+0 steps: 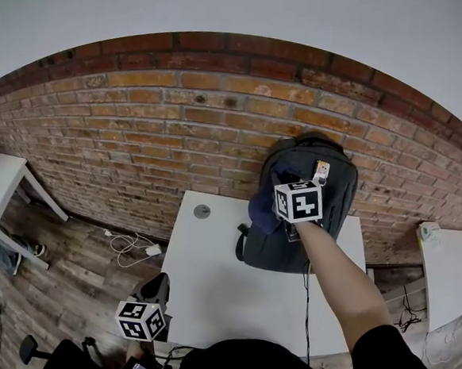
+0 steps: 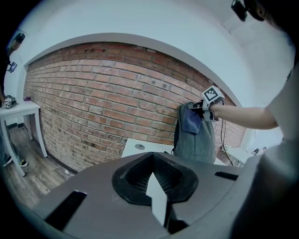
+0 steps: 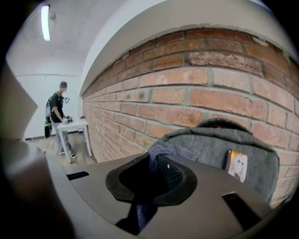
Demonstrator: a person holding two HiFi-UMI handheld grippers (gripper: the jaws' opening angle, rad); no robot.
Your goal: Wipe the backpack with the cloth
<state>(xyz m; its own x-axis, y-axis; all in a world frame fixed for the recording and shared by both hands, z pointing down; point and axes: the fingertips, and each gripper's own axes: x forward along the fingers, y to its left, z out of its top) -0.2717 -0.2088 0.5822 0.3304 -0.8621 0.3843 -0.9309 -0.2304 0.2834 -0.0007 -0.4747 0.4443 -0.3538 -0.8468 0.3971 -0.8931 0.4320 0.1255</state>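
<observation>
From the head view, the marker cube hid the tips of my right tongs (image 1: 294, 194), and in their own view the dark housing cut off the lower half of the backpack (image 3: 219, 144). Those tongs pinched the cloth (image 3: 161, 151), a soft blue woven fold bunched at the upper front of the grey, felt-like backpack. The backpack stood upright on the smooth white desk (image 1: 223, 290), against the rough brick wall (image 1: 181, 112). My left tongs (image 2: 156, 198) were pressed together with nothing between them, by the desk's near left corner.

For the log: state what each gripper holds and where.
Right gripper pinches the dark blue cloth by a bunched fold, at the grey fabric backpack; left gripper is shut, empty.
</observation>
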